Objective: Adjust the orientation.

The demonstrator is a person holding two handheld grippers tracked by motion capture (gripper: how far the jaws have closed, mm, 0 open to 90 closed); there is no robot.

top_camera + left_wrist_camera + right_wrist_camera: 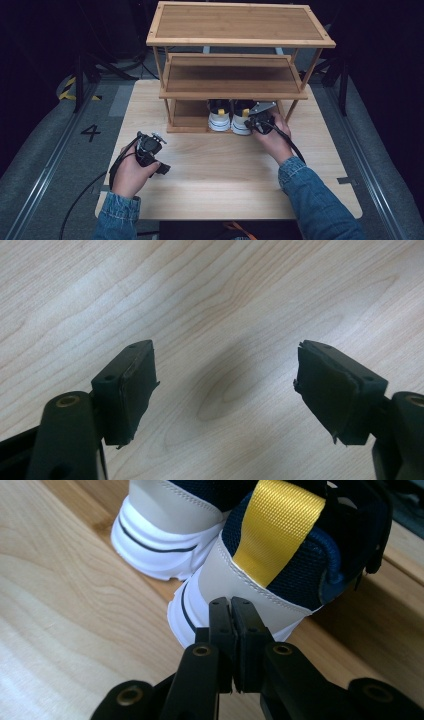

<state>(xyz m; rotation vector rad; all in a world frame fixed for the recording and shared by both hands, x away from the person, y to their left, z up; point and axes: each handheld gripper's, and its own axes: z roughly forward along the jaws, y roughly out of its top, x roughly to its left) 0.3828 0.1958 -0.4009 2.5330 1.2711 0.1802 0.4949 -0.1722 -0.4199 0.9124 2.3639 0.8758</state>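
I am holding the right gripper with its 2 jaws pressed together, nothing pinched between them. Their tips are sitting right at the heel of the near shoe, on the grey panel just below the yellow pull tab; whether they are actually touching the heel I cannot tell. The second shoe is standing just beside the first, heel toward me too, white sole with a dark stripe.

From the high view, the right gripper is sitting at the front edge of the rack's bottom shelf, with the person's right hand wrapped around it. The 2 shoes, and, are standing side by side on that bottom shelf, toward the right end of the bamboo shoe rack, heels facing outward. The rack is standing on the far half of the wooden table, with 3 levels, the upper 2 bare.

I am keeping the left gripper spread wide, its 2 black pads well apart and holding nothing, pointed down at bare tabletop. In the high view the left gripper is hovering well in front of the rack's left end, in the person's left hand, well apart from the shoes.
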